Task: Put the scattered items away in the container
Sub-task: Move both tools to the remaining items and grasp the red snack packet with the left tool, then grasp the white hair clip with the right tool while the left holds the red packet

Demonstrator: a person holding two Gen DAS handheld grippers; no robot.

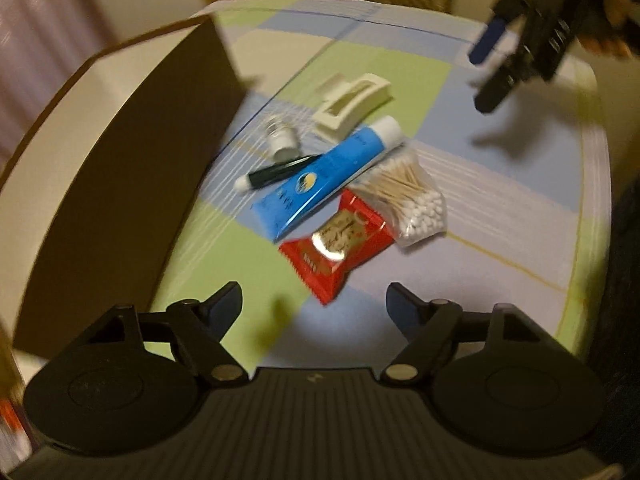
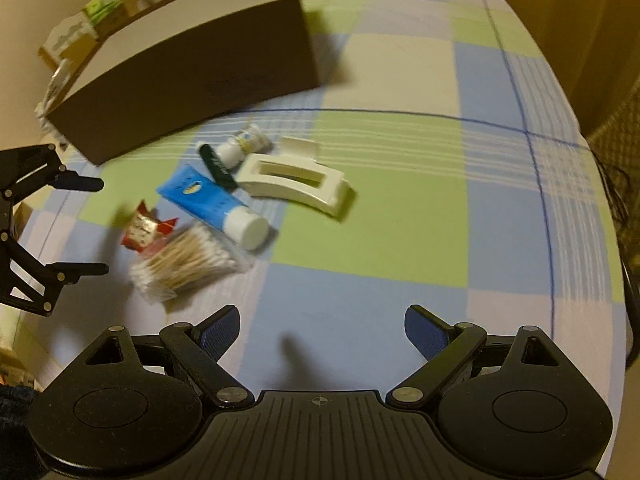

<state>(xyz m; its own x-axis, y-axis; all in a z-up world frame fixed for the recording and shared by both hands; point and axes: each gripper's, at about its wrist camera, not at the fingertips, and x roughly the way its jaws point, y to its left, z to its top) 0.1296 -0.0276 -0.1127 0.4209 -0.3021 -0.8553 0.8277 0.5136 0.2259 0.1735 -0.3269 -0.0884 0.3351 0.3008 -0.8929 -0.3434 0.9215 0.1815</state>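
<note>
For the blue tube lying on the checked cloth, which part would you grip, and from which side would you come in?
Probably the blue tube at its round body just below the white cap, from above, with the fingers across its width. The flat crimped end gives little to pinch. The black pen lies against one side and the cotton swab bag against the other, so mid-body is crowded. Both grippers are open and empty.

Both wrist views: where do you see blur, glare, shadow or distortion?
Left wrist view: motion blur softens everything; glare spot on the red snack packet; the right gripper throws a soft shadow on the tablecloth. Right wrist view: blur is strongest on the cotton swab bag; the fisheye bends the brown box and the cloth's edges.
</note>
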